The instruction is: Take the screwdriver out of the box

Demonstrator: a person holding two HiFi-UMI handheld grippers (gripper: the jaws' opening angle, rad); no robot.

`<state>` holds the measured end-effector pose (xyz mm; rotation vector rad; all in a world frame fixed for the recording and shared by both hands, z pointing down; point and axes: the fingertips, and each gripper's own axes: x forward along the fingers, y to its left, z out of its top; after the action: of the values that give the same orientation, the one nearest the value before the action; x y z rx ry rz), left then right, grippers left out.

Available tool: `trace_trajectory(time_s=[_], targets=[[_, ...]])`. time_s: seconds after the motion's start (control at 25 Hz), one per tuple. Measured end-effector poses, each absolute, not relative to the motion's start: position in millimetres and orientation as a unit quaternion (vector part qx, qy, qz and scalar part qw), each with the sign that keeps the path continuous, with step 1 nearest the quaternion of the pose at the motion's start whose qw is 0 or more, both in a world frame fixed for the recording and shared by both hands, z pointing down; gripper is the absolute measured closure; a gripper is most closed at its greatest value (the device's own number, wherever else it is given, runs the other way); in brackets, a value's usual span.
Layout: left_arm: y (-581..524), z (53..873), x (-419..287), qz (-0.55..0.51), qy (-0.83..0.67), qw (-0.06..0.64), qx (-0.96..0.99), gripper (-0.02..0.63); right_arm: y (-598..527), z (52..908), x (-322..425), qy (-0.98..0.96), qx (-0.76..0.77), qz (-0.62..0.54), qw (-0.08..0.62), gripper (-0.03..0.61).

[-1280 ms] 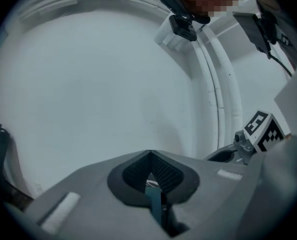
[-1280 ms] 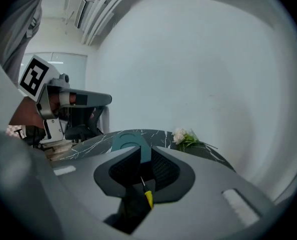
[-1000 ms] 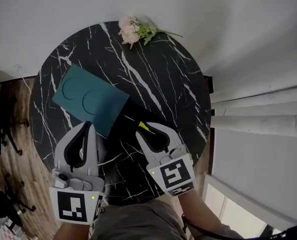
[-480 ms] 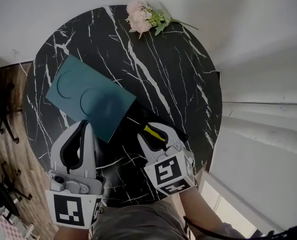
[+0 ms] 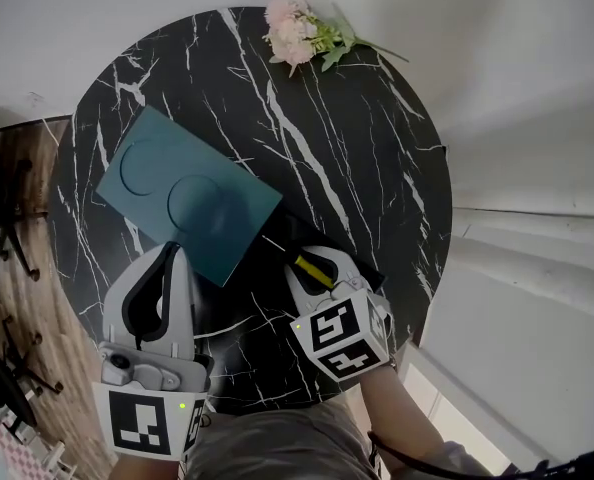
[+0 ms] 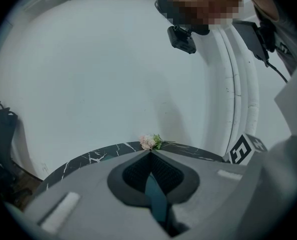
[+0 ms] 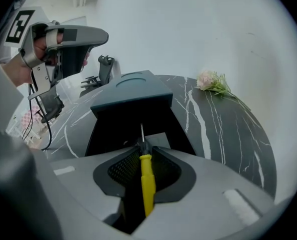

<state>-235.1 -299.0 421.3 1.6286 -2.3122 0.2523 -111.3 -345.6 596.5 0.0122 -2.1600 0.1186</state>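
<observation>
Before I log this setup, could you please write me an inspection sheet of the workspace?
Surface: round black marble table, white-veined.
Job's things: yellow screwdriver in the open black box; teal lid slid aside.
Clutter: flowers at the far edge.
Grippers: left claw shut on the lid's edge; right claw has just been closing, gripping the screwdriver.
Cables: one cable hangs from the left gripper.
Surroundings: white wall, wooden floor.

On the worktop (image 5: 357, 148) the lid (image 5: 187, 196) lies left of centre. The box (image 5: 299, 236) sits against its right side, nearer the near edge, with the screwdriver (image 5: 310, 271) in it, shaft toward the lid. The flowers (image 5: 302, 34) lie at the far edge, well apart from both.
</observation>
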Motion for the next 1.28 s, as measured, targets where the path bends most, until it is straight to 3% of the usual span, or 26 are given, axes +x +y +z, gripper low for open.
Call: trace_trajectory(time_s=[0.6,1.28], targets=[[-276,377,-219,0.078,-0.805,0.107,0.579,0.613,-346,530,-94,-0.911,0.071,0.033,0.405,0.48],[-199,262,-199,0.048,-0.785,-0.047,0.616,0.614,-286,269,-97,-0.979,0.171,-0.011,0.111,0.48]])
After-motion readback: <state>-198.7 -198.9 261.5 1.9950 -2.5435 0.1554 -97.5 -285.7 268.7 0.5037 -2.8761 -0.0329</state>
